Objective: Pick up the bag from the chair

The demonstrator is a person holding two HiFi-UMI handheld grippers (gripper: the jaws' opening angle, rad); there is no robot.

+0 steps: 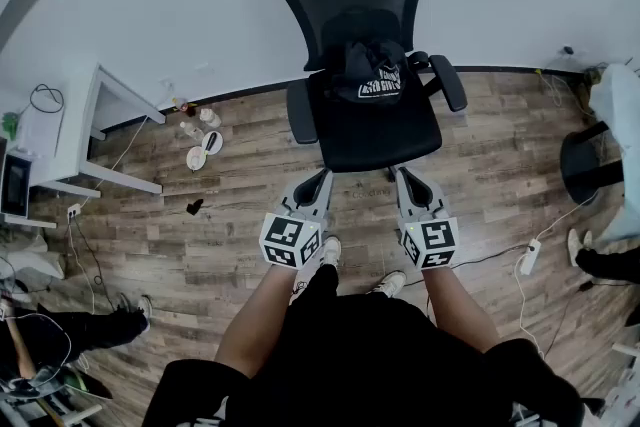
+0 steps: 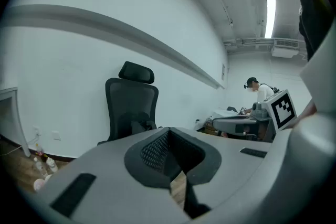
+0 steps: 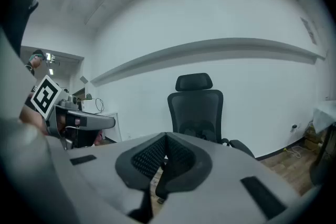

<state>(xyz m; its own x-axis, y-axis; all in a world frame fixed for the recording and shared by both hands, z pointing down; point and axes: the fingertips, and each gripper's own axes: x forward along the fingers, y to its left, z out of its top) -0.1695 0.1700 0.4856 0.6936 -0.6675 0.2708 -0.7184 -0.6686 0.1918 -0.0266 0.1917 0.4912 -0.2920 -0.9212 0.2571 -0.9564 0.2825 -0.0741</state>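
A black bag (image 1: 368,73) with white print lies at the back of the seat of a black mesh office chair (image 1: 372,127) that stands against the white wall. Both grippers hover side by side just in front of the seat's front edge, short of the bag. My left gripper (image 1: 316,181) is shut and holds nothing, and the same goes for my right gripper (image 1: 406,179). In the left gripper view the shut gripper (image 2: 170,157) points at the chair (image 2: 131,107), where the bag (image 2: 139,126) shows as a dark lump. The right gripper (image 3: 163,157) faces the chair (image 3: 195,107) and bag (image 3: 197,128) too.
A white desk (image 1: 95,130) stands at the left, with bottles and cups (image 1: 197,130) on the wood floor beside it. A power strip (image 1: 528,257) with cables lies at the right near a black round stool (image 1: 590,165). Another person (image 2: 257,92) sits at a far desk.
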